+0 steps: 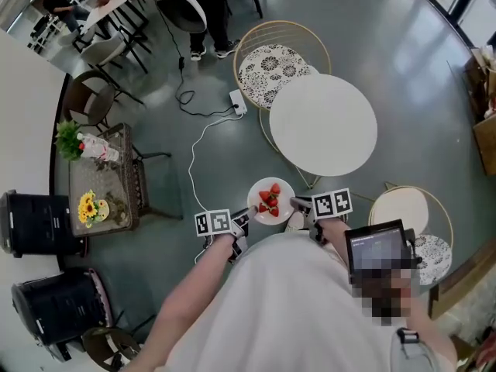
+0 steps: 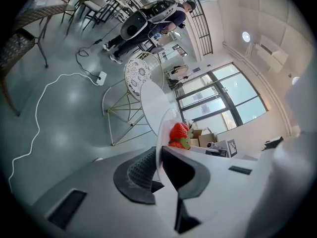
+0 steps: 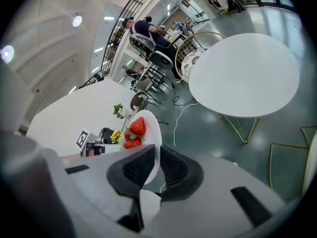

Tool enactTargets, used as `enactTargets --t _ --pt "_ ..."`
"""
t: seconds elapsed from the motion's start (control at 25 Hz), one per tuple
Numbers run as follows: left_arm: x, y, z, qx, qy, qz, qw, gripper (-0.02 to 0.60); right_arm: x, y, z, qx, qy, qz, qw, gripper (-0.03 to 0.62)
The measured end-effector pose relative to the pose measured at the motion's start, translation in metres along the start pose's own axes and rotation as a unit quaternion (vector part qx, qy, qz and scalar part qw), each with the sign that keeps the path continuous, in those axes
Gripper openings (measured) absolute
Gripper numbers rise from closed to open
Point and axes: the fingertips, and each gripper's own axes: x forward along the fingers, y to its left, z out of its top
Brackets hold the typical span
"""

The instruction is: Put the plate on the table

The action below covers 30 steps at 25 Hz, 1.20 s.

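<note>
A small white plate (image 1: 271, 201) with several strawberries (image 1: 270, 200) hangs in the air just in front of the person, short of the round white table (image 1: 323, 124). My left gripper (image 1: 241, 221) is shut on the plate's left rim, my right gripper (image 1: 301, 204) on its right rim. In the left gripper view the plate (image 2: 163, 128) stands edge-on between the jaws, strawberries (image 2: 179, 133) behind. In the right gripper view the plate (image 3: 151, 143) sits clamped between the dark pads, strawberries (image 3: 135, 133) on it, the table (image 3: 245, 76) ahead.
A gold wire chair with patterned cushion (image 1: 275, 67) stands behind the table, another (image 1: 418, 223) at the right. A white cable and power strip (image 1: 237, 101) lie on the grey floor. A wicker side table with flowers (image 1: 99, 180) is at the left. People sit at the back.
</note>
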Motion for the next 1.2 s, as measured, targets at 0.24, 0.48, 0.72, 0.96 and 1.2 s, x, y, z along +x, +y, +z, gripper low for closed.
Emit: enactTargets --t 0.24,0.48,0.72,0.96,1.2 --pt "0.023 -0.007 0.014 0.013 0.016 -0.005 0.9998 0.018 -0.009 -0.015 0.016 0.010 -0.020 -0.005 1.000 0.023" --pt "0.046 -0.015 0.022 0.029 0.040 -0.004 0.9988 0.018 -0.020 -0.035 0.024 0.031 -0.045 -0.005 0.998 0.023" --pt "0.059 -0.014 0.030 0.044 0.066 -0.004 0.9968 0.018 -0.022 -0.045 0.028 0.049 -0.068 -0.010 0.996 0.023" --pt "0.077 -0.020 0.044 0.068 0.088 -0.009 0.9937 0.018 -0.028 -0.056 0.039 0.060 -0.090 -0.024 0.994 0.023" --pt "0.093 -0.026 0.059 0.075 0.107 -0.016 0.9914 0.020 -0.035 -0.063 0.054 0.067 -0.100 -0.037 0.992 0.023"
